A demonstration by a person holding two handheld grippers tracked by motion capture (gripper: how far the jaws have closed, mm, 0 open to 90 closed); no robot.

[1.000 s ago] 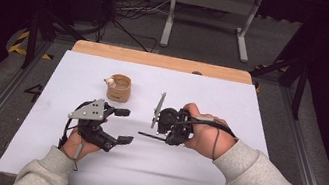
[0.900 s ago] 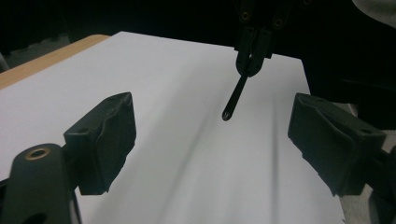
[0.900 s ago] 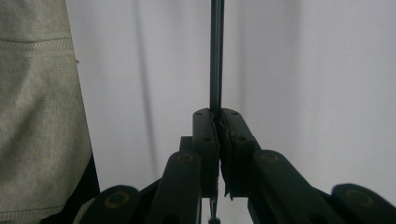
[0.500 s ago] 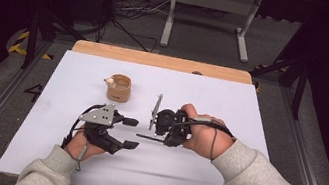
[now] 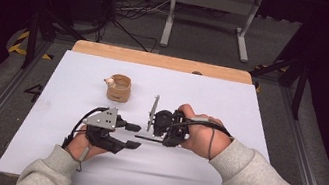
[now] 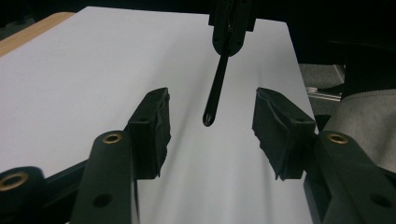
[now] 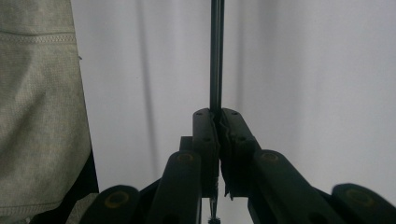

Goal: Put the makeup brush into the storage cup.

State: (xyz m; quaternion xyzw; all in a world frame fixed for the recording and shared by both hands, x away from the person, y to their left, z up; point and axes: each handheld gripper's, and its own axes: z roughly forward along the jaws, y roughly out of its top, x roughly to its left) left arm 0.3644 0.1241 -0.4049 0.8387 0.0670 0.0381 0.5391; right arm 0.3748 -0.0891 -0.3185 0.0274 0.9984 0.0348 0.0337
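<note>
The right gripper [image 5: 158, 131] has its jaws pinched tight on a thin black stick [image 7: 215, 56]. The stick pokes out toward the left gripper [image 6: 211, 122]. Its tip [image 6: 208, 119] sits between that gripper's two jaws, touching neither. Those jaws are partly apart and have just been closing. Both grippers are low over the white table [image 5: 250, 112]. Farther back stands a small wooden cup [image 5: 119, 88].

A small wooden cup [image 5: 119, 88] stands on the white sheet [image 5: 231, 104] covering the table [image 5: 157, 60].
</note>
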